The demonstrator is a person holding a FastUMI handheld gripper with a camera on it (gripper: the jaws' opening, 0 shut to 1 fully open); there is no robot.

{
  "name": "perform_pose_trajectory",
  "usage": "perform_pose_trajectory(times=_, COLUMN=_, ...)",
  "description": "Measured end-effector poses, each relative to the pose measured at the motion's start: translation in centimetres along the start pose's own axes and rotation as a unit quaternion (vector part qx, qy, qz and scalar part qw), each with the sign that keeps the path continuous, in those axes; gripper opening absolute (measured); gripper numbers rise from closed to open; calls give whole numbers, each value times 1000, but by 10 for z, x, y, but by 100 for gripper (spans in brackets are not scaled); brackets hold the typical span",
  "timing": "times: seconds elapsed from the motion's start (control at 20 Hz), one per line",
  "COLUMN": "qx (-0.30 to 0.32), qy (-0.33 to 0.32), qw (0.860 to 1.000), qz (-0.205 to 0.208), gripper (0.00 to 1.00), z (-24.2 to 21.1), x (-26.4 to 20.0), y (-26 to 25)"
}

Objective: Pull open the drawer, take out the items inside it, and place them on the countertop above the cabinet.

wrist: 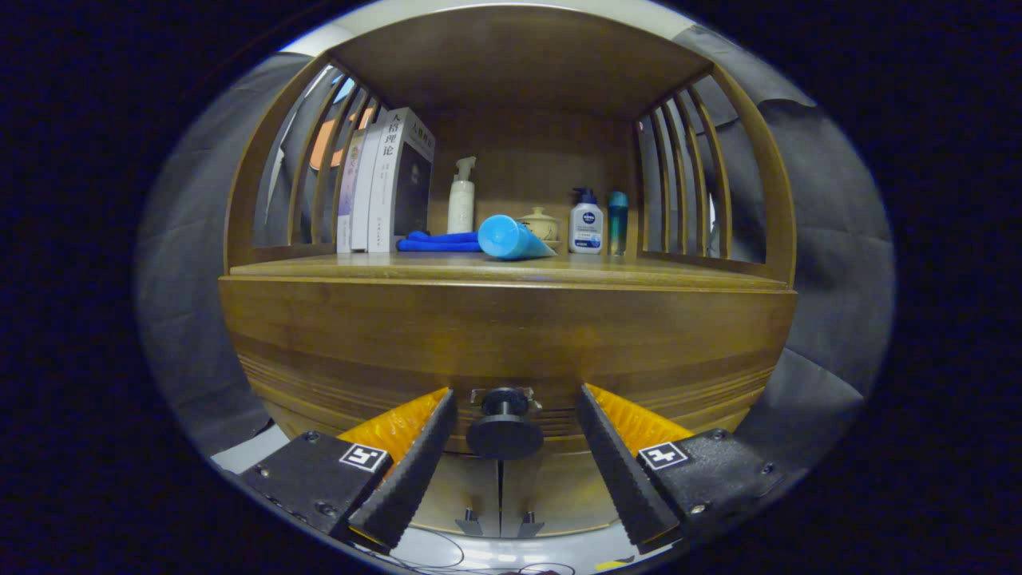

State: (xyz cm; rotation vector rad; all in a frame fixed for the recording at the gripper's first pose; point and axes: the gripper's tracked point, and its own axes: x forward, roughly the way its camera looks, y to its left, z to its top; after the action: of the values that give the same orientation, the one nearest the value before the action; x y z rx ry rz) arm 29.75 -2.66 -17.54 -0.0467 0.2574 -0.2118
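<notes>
A wooden cabinet fills the view, with its shut drawer front (511,335) straight ahead of me. A round black knob (505,431) sticks out of the drawer front and sits between my two fingers, with a gap on each side of it. My gripper (515,403) is open around the knob and neither finger touches it. Above the drawer lies the wooden countertop (639,275), an open shelf with slatted sides. What lies inside the drawer is hidden.
On the countertop stand upright books (387,188) at the left, a white pump bottle (461,200), a folded blue cloth (439,241), a blue tube (511,237) lying down, a small lidded pot (540,224), a white lotion bottle (585,224) and a teal bottle (617,220). Cabinet doors (499,495) show below the drawer.
</notes>
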Motion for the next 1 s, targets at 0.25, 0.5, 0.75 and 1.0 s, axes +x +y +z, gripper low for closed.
perform_pose_trajectory(times=0.25, qx=-10, qy=18, qw=1000, qz=2, gripper=99, z=-2, x=0, y=1)
perform_pose_trajectory(times=0.5, qx=13, qy=29, qw=999, qz=27, gripper=100, z=10, x=-15, y=3)
perform_pose_trajectory(times=0.75, qx=-3, qy=8, qw=999, qz=49, gripper=100, z=24, x=-65, y=2)
perform_pose_trajectory(times=1.0, qx=7, qy=-14, qw=998, qz=61, gripper=100, z=37, x=-121, y=-8)
